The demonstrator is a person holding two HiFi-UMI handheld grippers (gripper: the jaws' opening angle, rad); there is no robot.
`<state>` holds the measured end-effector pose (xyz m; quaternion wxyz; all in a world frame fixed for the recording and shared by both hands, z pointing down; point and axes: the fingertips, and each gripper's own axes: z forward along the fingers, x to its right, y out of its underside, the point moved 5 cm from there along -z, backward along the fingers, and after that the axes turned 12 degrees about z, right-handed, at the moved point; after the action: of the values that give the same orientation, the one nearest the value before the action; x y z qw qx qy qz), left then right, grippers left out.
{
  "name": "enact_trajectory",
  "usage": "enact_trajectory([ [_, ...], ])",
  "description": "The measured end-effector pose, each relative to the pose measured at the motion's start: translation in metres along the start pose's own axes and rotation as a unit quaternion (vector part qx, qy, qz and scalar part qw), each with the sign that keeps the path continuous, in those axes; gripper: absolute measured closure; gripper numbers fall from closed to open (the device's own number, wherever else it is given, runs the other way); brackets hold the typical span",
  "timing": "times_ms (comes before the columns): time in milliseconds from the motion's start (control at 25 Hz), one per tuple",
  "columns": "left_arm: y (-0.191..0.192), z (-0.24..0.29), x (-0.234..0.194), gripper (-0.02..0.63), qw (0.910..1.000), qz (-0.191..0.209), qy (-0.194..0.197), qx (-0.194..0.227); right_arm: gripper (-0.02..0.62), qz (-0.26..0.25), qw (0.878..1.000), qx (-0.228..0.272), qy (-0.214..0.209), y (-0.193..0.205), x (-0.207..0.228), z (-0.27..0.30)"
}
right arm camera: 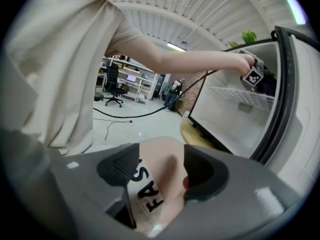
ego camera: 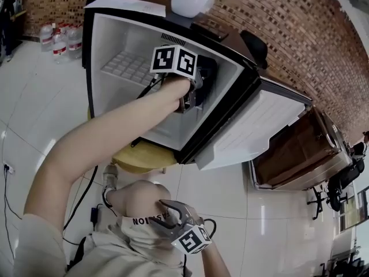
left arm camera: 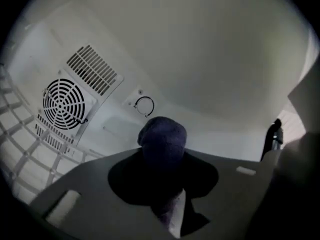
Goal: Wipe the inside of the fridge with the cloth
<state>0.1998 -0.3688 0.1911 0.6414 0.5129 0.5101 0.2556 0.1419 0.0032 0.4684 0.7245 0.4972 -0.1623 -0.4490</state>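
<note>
The hand-held gripper is clamped on a bunched dark cloth that pokes out past its tips inside the fridge. Ahead to its left are a round fan grille and a slotted vent. A wire shelf lies farther left, and a small ring sits just beyond the cloth.

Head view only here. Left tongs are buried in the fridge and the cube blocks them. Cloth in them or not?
Observer: Yes. The left tongs are shut on a dark, bunched cloth.
Operator: What's it facing?
Observer: A round fan grille sits up and to the cloth's left. I cannot tell whether the cloth touches anything.
Operator: Right tongs holding anything?
Observer: No. The right tongs are open, with only the person's knee behind the gap.
</note>
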Motion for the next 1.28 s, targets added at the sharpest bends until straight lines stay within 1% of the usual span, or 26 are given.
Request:
enact_trajectory([
  [120, -0.002, 0.020, -0.011, 0.509, 0.9984, 0.011, -0.054, -0.010, 0.311, 0.004, 1.000, -0.002, 0.004, 0.005, 0.002, -0.003],
  [240, -0.005, 0.033, -0.023, 0.509, 0.9944, 0.030, -0.100, -0.014, 0.311, -0.003, 1.000, -0.008, 0.005, 0.003, 0.003, -0.005],
  [360, -0.006, 0.042, -0.029, 0.511, 0.9906, 0.058, -0.122, -0.022, 0.311, -0.007, 1.000, -0.006, 0.005, 0.001, 0.004, -0.005],
  [480, -0.002, 0.046, -0.025, 0.514, 0.9876, 0.092, -0.118, -0.049, 0.311, -0.007, 1.000, -0.003, 0.006, 0.001, 0.003, -0.007],
  [560, 0.001, 0.041, -0.019, 0.515, 0.9889, 0.093, -0.099, -0.060, 0.311, -0.004, 1.000, 0.001, 0.006, 0.005, 0.002, -0.008],
  [640, 0.005, 0.032, -0.010, 0.514, 0.9918, 0.081, -0.066, -0.073, 0.311, 0.000, 1.000, 0.003, 0.004, 0.010, 0.000, -0.008],
  [720, 0.011, 0.018, 0.004, 0.511, 0.9921, 0.076, -0.035, -0.093, 0.311, 0.002, 1.000, 0.000, 0.000, 0.010, -0.001, -0.009],
  [880, 0.023, -0.018, 0.041, 0.508, 0.9853, 0.095, 0.017, -0.141, 0.311, -0.004, 1.000, 0.009, 0.000, 0.008, -0.003, -0.007],
  [1000, 0.038, -0.051, 0.072, 0.500, 0.9784, 0.102, 0.087, -0.157, 0.311, -0.011, 1.000, 0.012, 0.002, -0.003, -0.005, -0.007],
  [1080, 0.053, -0.073, 0.085, 0.500, 0.9731, 0.109, 0.136, -0.151, 0.311, -0.010, 1.000, 0.019, 0.001, -0.007, -0.005, -0.008],
  [1160, 0.072, -0.093, 0.087, 0.499, 0.9710, 0.119, 0.165, -0.125, 0.311, -0.010, 1.000, 0.022, -0.001, -0.009, -0.005, -0.006],
  [1240, 0.094, -0.106, 0.081, 0.497, 0.9701, 0.139, 0.176, -0.093, 0.311, -0.010, 1.000, 0.020, -0.002, -0.008, -0.006, -0.004],
  [1280, 0.107, -0.111, 0.075, 0.497, 0.9703, 0.149, 0.173, -0.080, 0.311, -0.009, 1.000, 0.018, -0.003, -0.007, -0.006, -0.004],
])
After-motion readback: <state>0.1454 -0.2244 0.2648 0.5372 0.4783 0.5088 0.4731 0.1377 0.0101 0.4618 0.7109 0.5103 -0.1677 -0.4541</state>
